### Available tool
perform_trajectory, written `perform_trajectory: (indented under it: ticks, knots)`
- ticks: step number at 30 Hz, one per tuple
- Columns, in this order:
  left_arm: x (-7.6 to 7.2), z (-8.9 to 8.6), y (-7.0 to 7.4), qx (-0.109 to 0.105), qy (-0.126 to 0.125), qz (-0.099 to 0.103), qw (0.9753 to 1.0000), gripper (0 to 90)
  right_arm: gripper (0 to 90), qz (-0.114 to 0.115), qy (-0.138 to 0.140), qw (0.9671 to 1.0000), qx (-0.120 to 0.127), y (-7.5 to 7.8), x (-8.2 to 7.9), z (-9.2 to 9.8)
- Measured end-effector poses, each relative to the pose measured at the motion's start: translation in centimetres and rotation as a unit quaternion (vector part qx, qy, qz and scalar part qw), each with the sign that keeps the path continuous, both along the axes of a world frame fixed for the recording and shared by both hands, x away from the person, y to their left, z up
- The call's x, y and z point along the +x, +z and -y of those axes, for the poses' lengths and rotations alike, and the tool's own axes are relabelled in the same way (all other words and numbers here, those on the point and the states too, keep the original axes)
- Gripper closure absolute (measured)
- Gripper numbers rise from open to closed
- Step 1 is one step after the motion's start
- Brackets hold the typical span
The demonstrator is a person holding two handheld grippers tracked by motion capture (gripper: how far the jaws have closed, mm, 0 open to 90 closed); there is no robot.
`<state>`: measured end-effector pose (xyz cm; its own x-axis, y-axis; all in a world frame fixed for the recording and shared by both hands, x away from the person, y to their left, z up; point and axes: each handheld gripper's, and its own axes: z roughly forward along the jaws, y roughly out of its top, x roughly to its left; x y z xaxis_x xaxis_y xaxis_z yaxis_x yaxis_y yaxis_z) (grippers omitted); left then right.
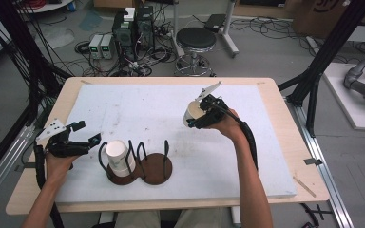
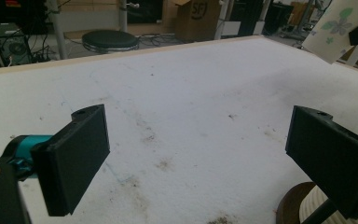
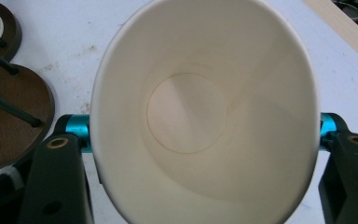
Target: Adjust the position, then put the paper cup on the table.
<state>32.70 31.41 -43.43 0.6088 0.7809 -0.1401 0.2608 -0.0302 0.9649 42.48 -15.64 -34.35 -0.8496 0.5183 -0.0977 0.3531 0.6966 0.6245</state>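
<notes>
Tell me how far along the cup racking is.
Done: one paper cup sits in the left slot of the wire rack. In hand: the right gripper holds a second cup above the table, squeezed between its jaws. Left: set it into the free right slot. The left gripper is open.

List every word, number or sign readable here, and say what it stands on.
"SF": on the cardboard box behind the table, in the left gripper view; the last strokes are unclear.
Paper cup in the right gripper: a green leaf print, with small marks beside it too blurred to read.
Cup in the rack: no text visible.
Grey units on the floor: labels too small to read.
</notes>
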Motion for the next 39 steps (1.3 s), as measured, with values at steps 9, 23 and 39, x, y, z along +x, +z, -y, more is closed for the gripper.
perform_trajectory:
  ticks: [9,23,39]
  knots:
    - [-0.05,-0.08,-0.12,-0.002,-0.003,0.002,1.0,6.2,31.0,-0.001,-0.001,1.0,0.002,0.06,-0.04,0.14]
    - [-0.15,-0.24,-0.02,-0.007,-0.001,0.009,0.9999,6.2,31.0,-0.005,-0.004,1.0,-0.001,0.02,0.13,0.39]
    - [-0.16,-0.2,-0.02,-0.007,-0.001,0.009,0.9999,6.2,31.1,-0.015,0.005,0.9998,-0.013,-0.43,0.45,0.01]
